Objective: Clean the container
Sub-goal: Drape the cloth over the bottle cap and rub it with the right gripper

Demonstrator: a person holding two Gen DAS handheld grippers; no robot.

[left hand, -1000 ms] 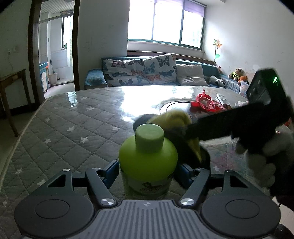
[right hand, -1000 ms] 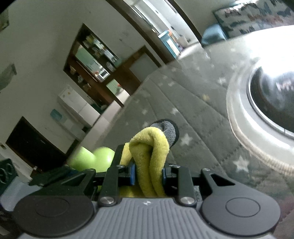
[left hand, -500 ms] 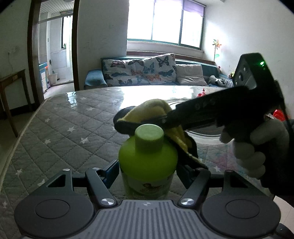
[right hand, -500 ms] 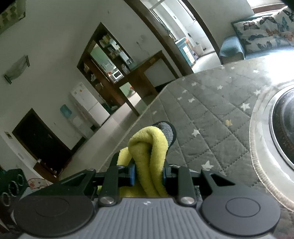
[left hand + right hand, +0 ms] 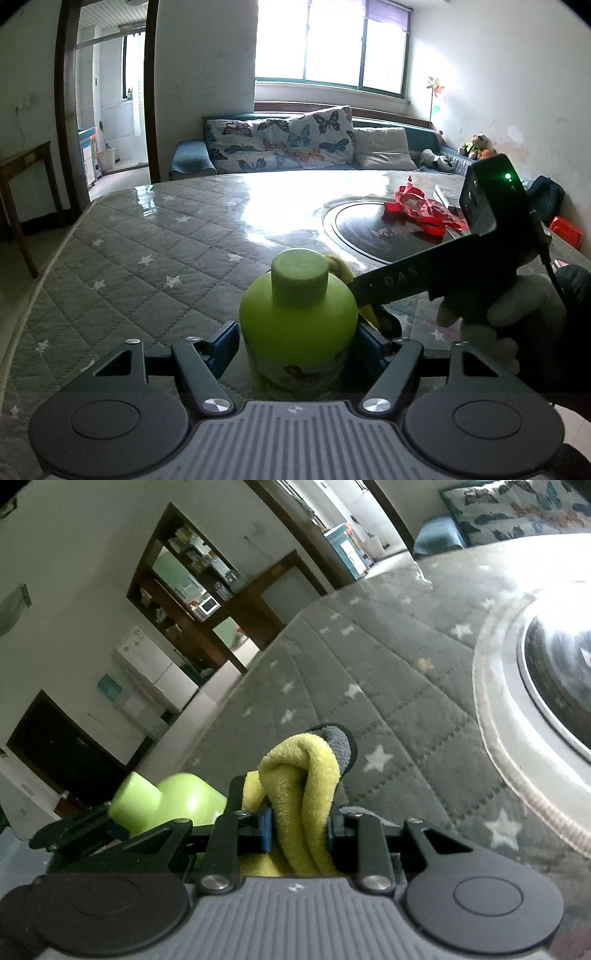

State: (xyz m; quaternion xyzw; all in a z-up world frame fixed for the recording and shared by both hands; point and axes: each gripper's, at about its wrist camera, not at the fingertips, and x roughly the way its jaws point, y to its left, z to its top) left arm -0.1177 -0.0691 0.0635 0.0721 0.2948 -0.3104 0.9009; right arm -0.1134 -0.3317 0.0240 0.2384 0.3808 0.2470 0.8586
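We hold the green bottle (image 5: 298,317) upright over the quilted table (image 5: 140,258), our left gripper (image 5: 295,345) clamped on its belly just below the shoulder. Our right gripper (image 5: 300,827) pinches a folded yellow cloth (image 5: 306,775) pressed to the bottle's far right flank, behind the cap (image 5: 300,276). The smooth plastic looks light, rigid and probably slippery; the label band seems the safest hold while the soft cloth wipes the curved shoulder.
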